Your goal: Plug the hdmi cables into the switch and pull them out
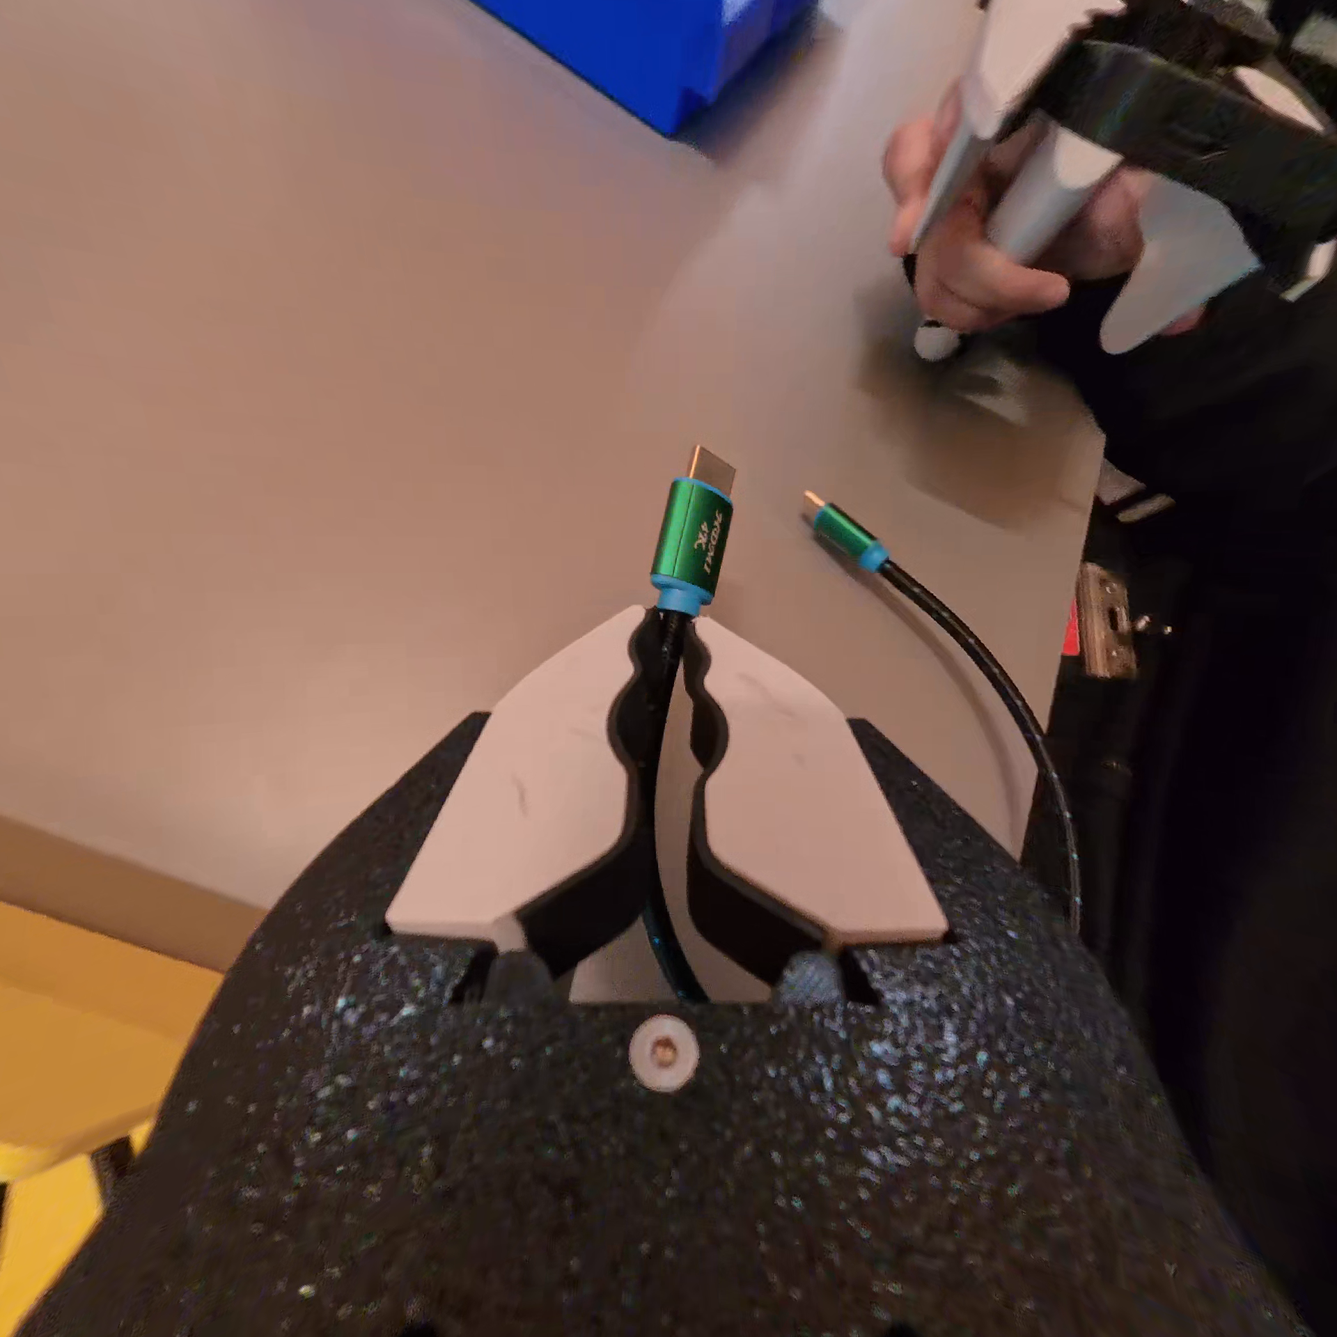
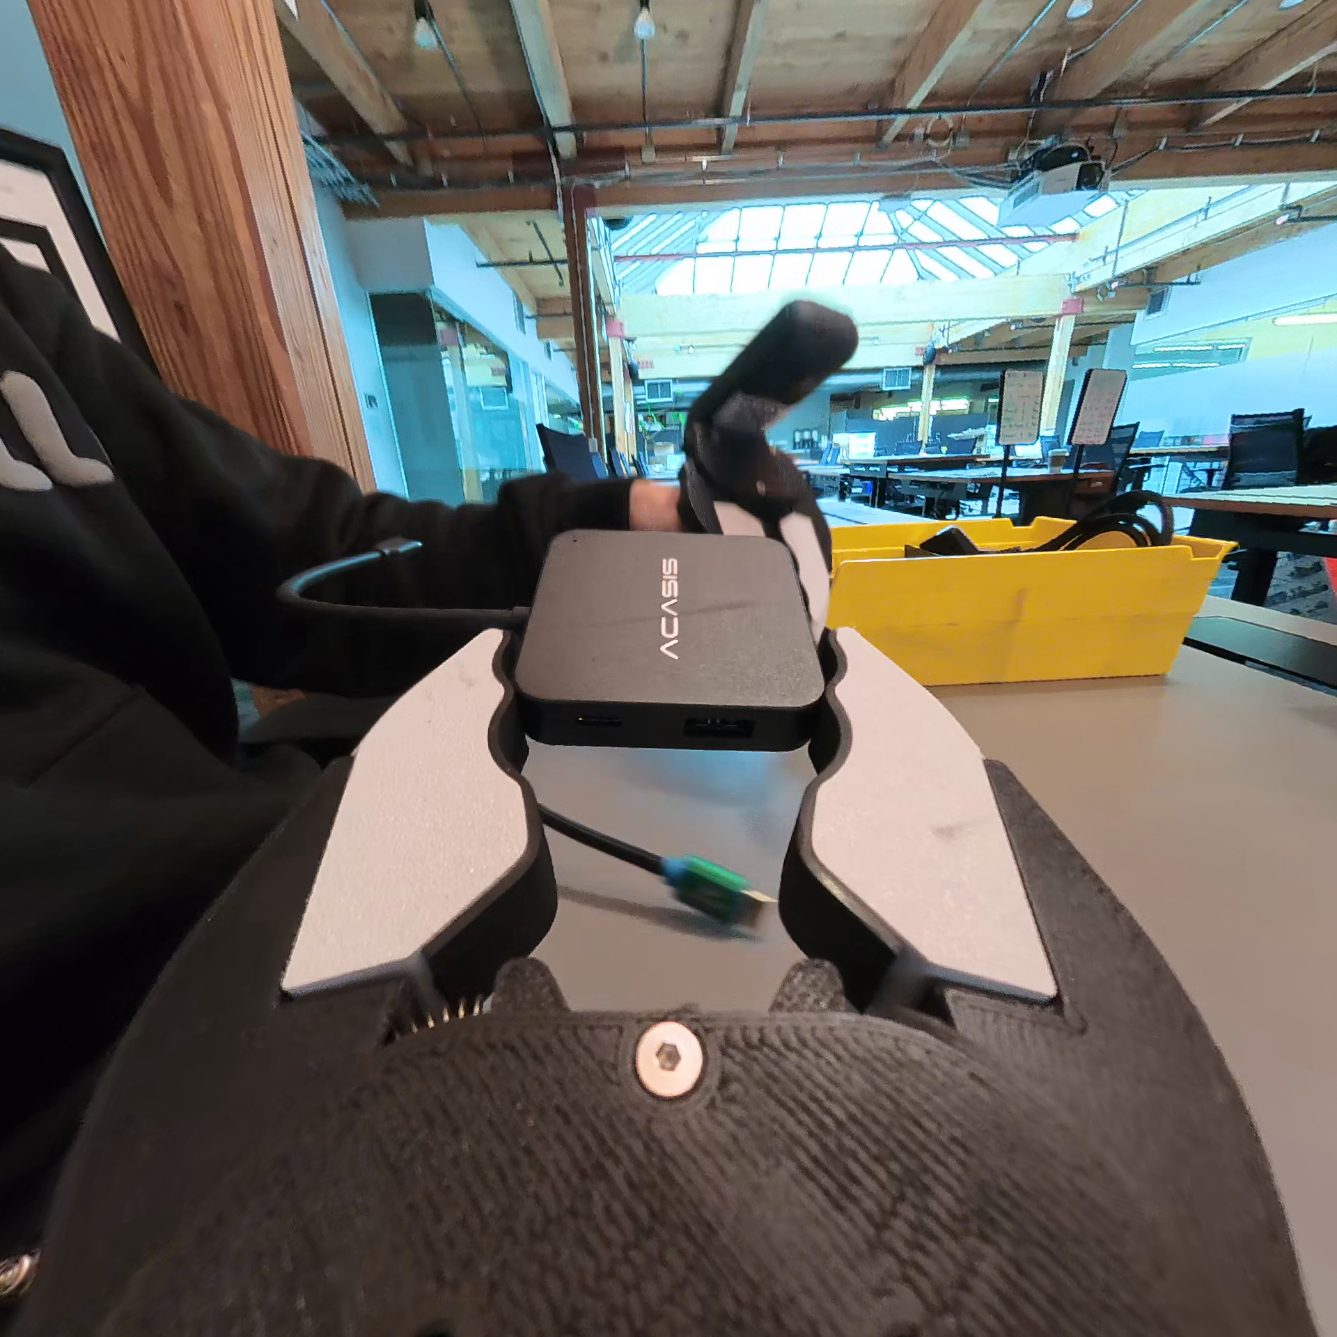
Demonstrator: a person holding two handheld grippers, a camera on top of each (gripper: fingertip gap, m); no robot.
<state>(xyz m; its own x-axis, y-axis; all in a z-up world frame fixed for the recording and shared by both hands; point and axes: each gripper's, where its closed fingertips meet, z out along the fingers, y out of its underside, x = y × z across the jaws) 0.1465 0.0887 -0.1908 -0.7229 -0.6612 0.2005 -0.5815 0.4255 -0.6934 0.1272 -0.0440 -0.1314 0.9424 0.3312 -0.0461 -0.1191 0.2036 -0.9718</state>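
My left gripper [image 1: 669, 622] is shut on the black braided cable just behind a green HDMI plug [image 1: 693, 534], which sticks out above the fingertips with its metal end free. A second green HDMI plug [image 1: 846, 535] lies on the grey table [image 1: 362, 362] to the right, its cable curving back. My right gripper [image 2: 669, 665] is shut on a black square switch [image 2: 665, 637] and holds it above the table, two ports facing the camera. A green plug [image 2: 712, 888] lies blurred on the table beneath the switch. The right gripper also shows at the top right of the left wrist view [image 1: 1085, 181], blurred.
A blue bin [image 1: 651, 51] stands at the far side of the table. A yellow bin [image 2: 1013, 615] with black cables stands behind the switch. A person's black sleeve [image 2: 181, 579] and hand are on the left. The table's edge [image 1: 1071, 579] runs close on the right.
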